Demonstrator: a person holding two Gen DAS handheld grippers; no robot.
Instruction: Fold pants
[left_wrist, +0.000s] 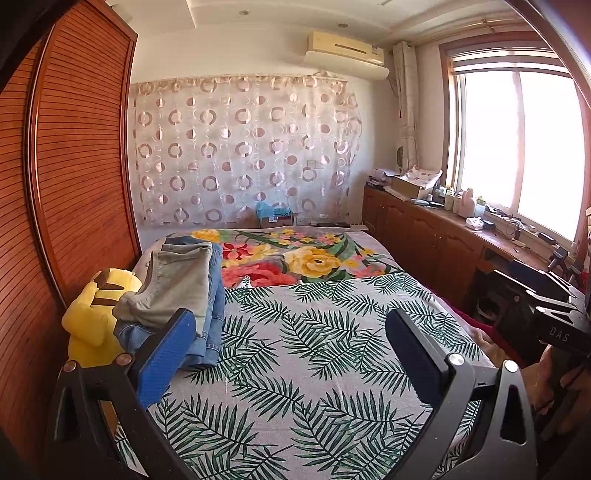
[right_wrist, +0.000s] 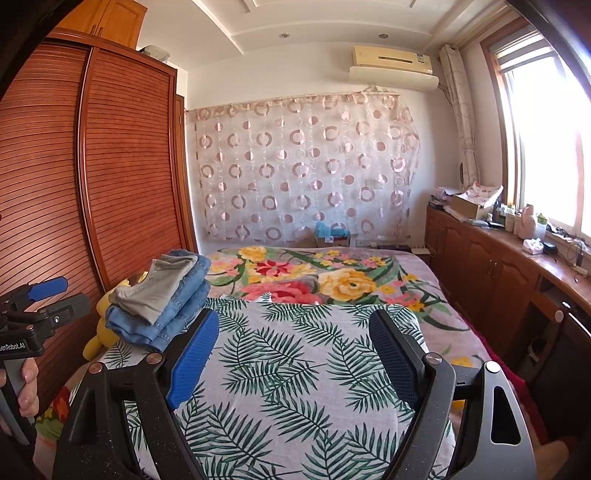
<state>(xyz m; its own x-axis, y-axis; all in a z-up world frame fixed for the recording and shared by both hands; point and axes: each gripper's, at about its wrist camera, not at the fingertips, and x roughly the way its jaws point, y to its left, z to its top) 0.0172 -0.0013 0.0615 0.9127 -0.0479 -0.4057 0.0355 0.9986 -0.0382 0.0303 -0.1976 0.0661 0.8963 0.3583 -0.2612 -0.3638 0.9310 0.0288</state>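
Sunlight from the window (left_wrist: 517, 147) falls on a bed (left_wrist: 314, 369) covered with a fern-leaf sheet, with a flowered blanket (left_wrist: 295, 258) at its far end. Seen from the left wrist, the folded pants (left_wrist: 184, 291) lie in a stack at the left edge of the bed: grey pants on top of blue jeans. The long axis of the stack runs from near to far along the wardrobe (left_wrist: 74, 166). It leans against a yellow plush toy (left_wrist: 92, 317). The left tongs (left_wrist: 291, 332) are spread wide with nothing between them; the stack is just behind the left blue pad.

From the right wrist, the same stack (right_wrist: 162, 299) lies left of the right tongs (right_wrist: 295, 339), close beyond the left pad. These tongs are also spread and empty. On the tabletop (right_wrist: 517, 251) under the window stands an open cardboard box (right_wrist: 469, 206); its contents cannot be made out.
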